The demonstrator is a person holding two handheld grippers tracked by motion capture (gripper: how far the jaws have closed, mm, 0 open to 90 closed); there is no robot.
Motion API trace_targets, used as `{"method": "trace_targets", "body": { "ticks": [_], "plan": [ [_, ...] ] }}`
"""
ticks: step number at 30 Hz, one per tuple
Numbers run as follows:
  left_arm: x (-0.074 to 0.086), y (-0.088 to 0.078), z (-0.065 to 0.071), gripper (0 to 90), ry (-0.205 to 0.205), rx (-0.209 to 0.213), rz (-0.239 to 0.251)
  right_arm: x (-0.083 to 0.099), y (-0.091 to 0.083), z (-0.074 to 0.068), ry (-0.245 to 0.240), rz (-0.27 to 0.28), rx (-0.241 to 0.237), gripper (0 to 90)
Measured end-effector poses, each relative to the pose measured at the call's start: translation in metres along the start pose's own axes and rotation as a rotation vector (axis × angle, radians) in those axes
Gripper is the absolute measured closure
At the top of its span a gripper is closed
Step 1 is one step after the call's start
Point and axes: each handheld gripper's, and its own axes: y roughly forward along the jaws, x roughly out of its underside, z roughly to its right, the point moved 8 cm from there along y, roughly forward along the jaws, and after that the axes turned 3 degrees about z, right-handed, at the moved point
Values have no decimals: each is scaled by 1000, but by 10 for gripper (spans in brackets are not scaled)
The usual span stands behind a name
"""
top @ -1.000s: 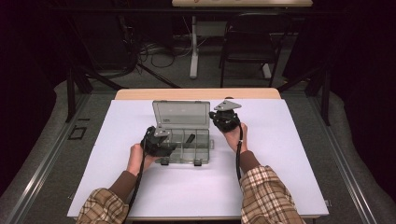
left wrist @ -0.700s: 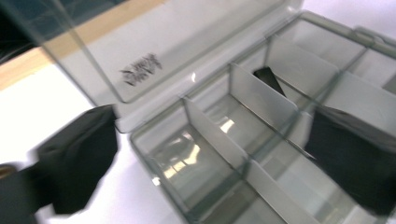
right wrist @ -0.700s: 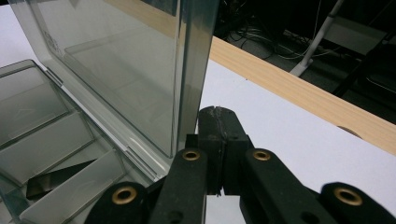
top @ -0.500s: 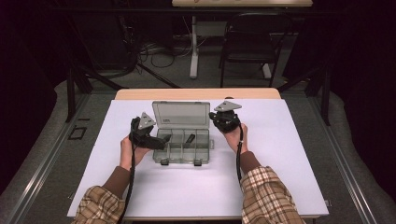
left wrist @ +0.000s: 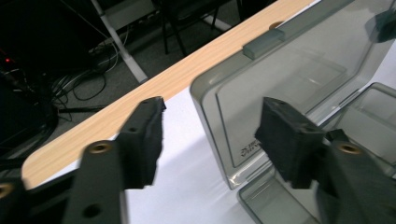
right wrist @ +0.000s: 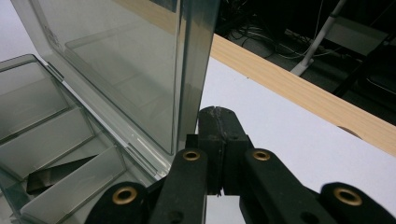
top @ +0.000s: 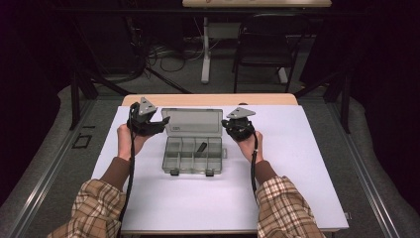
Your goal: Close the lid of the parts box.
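A clear grey compartment box (top: pixel 174 159) lies mid-table with its lid (top: pixel 192 122) standing upright. A small dark piece (top: pixel 202 147) rests in one right-hand compartment and appears in the right gripper view as the dark piece (right wrist: pixel 51 175). My left gripper (top: pixel 159 123) is held up at the lid's left upper corner; its jaws have just been closing and stand apart, nothing pressed between them. In the left gripper view the lid (left wrist: pixel 280 79) rises beyond my left gripper (left wrist: pixel 212 121). My right gripper (top: pixel 227 125) is shut and empty right beside the lid's right edge (right wrist: pixel 194 70), right gripper (right wrist: pixel 219 140).
The white table top (top: pixel 297 163) spreads wide around the box. A wooden strip (top: pixel 208 99) runs along its far edge. Beyond it are a chair (top: pixel 262 44), a desk leg and floor cables. Plaid sleeves enter from the bottom.
My left gripper rose from the box's front-left compartments and moved left and back, up to the lid's left corner. The right gripper and the box stayed where they were.
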Motion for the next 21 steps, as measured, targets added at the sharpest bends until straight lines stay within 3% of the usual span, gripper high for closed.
{"method": "trace_targets", "body": {
  "ticks": [1, 3, 9, 13, 21],
  "plan": [
    [-2, 0, -2, 449, 3, -10, 3, 0, 0, 0, 0, 0, 0, 899],
    [-5, 1, -3, 514, -5, 19, 11, 0, 0, 0, -2, 0, -1, 899],
    [-11, 4, -1, 638, 61, 23, -27, -1, -1, 0, -4, 4, 0, 898],
    [-10, 6, 1, 671, 96, 15, -44, -1, -1, 0, -3, 3, -1, 897],
    [-9, 3, -1, 742, 109, 25, -41, -5, -10, 5, -7, -1, 10, 822]
  ]
}}
